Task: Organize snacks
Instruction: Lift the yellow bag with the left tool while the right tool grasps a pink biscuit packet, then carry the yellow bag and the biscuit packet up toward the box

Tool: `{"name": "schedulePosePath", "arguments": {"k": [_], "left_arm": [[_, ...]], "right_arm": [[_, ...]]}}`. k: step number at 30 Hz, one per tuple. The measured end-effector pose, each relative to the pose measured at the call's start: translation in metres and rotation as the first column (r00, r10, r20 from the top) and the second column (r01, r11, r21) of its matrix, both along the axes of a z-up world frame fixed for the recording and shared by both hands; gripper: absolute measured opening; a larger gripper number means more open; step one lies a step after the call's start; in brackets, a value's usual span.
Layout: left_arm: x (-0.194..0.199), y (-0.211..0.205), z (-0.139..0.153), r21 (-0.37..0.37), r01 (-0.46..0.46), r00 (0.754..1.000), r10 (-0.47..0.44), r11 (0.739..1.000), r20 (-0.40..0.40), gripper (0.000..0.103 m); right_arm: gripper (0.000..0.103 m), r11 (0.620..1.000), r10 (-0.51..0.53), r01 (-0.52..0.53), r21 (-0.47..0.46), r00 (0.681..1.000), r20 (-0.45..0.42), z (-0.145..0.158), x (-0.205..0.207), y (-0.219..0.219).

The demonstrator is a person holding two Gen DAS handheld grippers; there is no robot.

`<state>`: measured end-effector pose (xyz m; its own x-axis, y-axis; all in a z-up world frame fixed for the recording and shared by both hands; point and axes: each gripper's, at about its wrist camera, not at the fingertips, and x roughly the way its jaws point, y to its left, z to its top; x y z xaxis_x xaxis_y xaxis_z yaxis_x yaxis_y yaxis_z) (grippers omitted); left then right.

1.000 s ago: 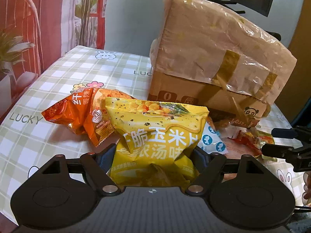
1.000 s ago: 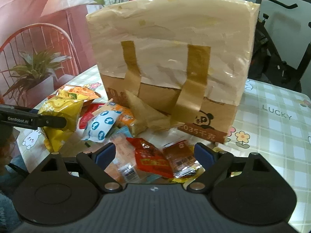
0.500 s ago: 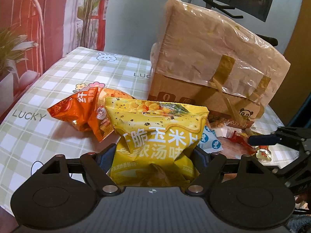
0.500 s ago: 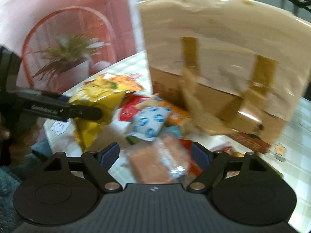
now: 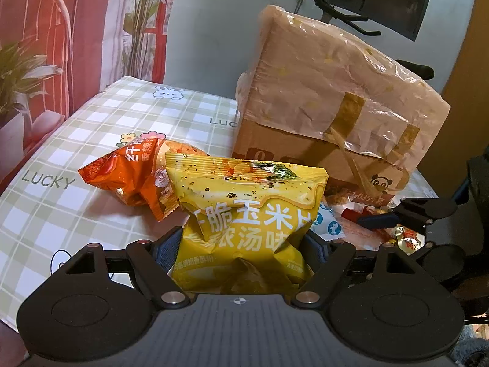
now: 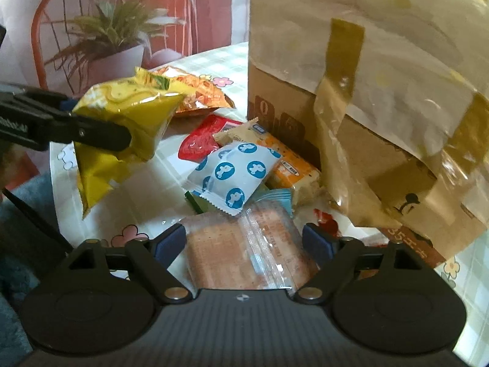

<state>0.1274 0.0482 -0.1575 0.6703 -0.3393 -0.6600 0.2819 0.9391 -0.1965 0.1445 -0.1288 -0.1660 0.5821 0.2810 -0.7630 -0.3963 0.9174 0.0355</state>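
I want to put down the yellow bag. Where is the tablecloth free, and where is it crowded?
Free: checked tablecloth left of and behind the orange bag, up to the cardboard box. Crowded: the small packets before the box. The yellow bag sits in the left fingers.

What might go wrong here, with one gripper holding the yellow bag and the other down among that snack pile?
The right gripper is open around the clear cracker pack; squeezing could crack the crackers. The white-and-blue packet overlaps that pack and may get dragged along. The left gripper pinches only the yellow bag's lower part, so it might slip.
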Motion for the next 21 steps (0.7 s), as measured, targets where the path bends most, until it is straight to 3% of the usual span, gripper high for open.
{"name": "schedulePosePath", "arguments": {"k": [3, 13, 21], "left_arm": [[0.000, 0.000, 0.000, 0.001, -0.001, 1.000, 0.001, 1.000, -0.001, 0.082], [-0.004, -0.003, -0.001, 0.008, 0.019, 1.000, -0.019, 1.000, 0.005, 0.082], [-0.006, -0.001, 0.013, 0.004, 0.006, 0.999, -0.006, 1.000, 0.048, 0.082]], "right_arm": [[0.088, 0.998, 0.034, -0.034, -0.060, 0.999, 0.006, -0.006, -0.002, 0.007], [0.087, 0.994, 0.038, -0.033, -0.105, 0.998, 0.049, -0.017, -0.009, 0.014], [0.079, 0.999, 0.049, -0.051, 0.018, 0.996, 0.078, 0.009, -0.023, -0.003]]}}
